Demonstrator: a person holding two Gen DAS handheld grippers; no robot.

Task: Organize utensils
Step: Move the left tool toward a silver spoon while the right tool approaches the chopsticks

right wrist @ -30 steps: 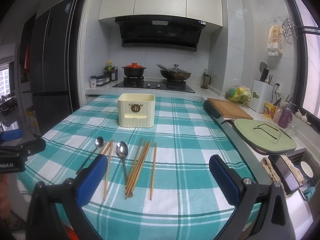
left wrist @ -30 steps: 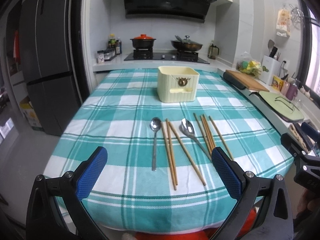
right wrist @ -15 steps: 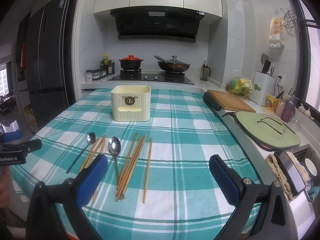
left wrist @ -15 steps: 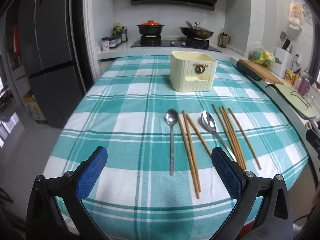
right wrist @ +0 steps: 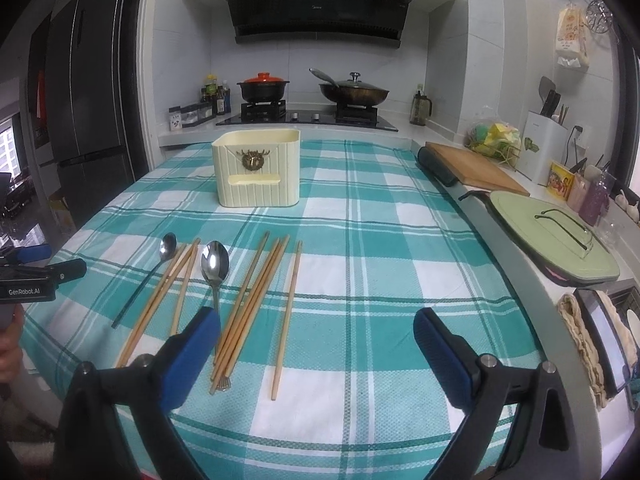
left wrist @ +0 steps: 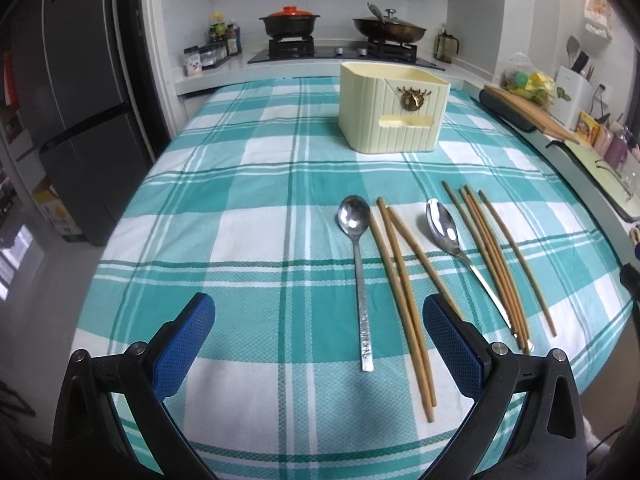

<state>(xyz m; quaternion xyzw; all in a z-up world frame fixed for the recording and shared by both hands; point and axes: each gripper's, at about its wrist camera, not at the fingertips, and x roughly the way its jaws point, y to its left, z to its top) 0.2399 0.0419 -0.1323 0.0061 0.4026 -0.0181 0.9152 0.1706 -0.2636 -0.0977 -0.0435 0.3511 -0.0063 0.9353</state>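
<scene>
I brought both empty grippers, left [left wrist: 318, 344] and right [right wrist: 316, 350], toward the utensils; the right jaws had just been narrowing on nothing, yet stood wide. Next: grasp a spoon [left wrist: 356, 256] for the holder [left wrist: 392, 110].

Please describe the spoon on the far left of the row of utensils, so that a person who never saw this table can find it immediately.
On the teal checked tablecloth, a cream utensil holder stands toward the stove end; nearer the camera lies a row of utensils. The left spoon ends that row, beside a pair of wooden chopsticks. Unlike the second spoon, which slants among chopsticks, it lies straight and clear of everything.
</scene>
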